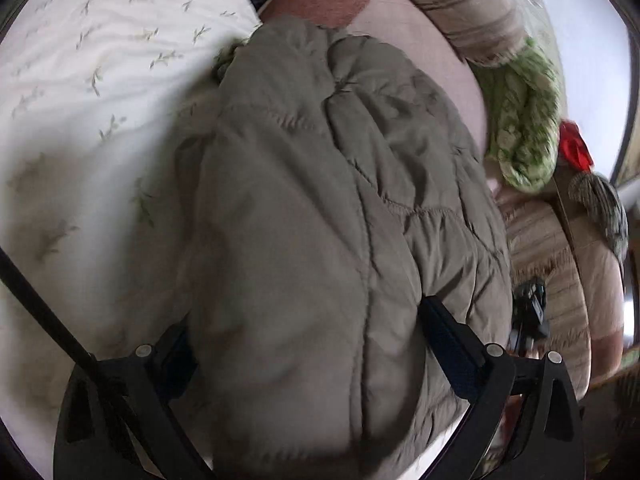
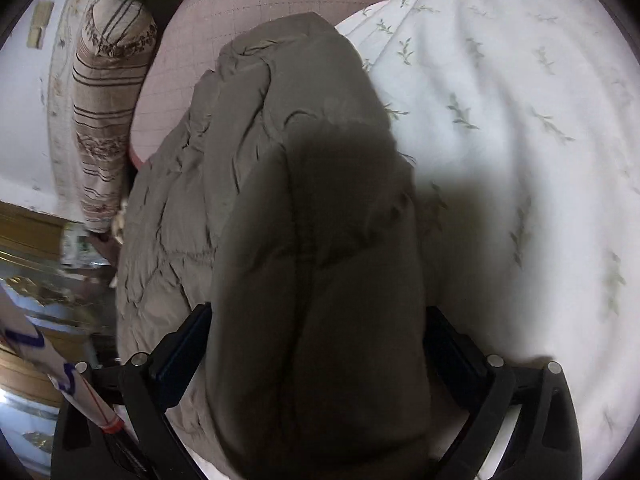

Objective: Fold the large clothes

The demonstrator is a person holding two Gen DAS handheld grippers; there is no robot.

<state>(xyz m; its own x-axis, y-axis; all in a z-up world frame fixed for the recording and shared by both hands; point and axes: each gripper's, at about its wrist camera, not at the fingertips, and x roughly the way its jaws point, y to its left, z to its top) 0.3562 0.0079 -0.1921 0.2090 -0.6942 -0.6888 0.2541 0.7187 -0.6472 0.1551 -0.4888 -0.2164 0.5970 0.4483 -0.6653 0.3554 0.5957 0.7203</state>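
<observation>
A white bedspread printed with small green sprigs (image 1: pixel 80 92) extends beyond and outside both sets of fingers. On it lies the task item, a bulky olive-grey quilted padded jacket (image 1: pixel 320 208), running forward from between the fingers of each tool. The left gripper (image 1: pixel 308 344) has its jaws set wide, a thick bundle of jacket filling the gap. The right gripper (image 2: pixel 316 344) is likewise spread around a doubled layer. Judgement: folding is partly complete; the held portion is not yet laid flat and released.
</observation>
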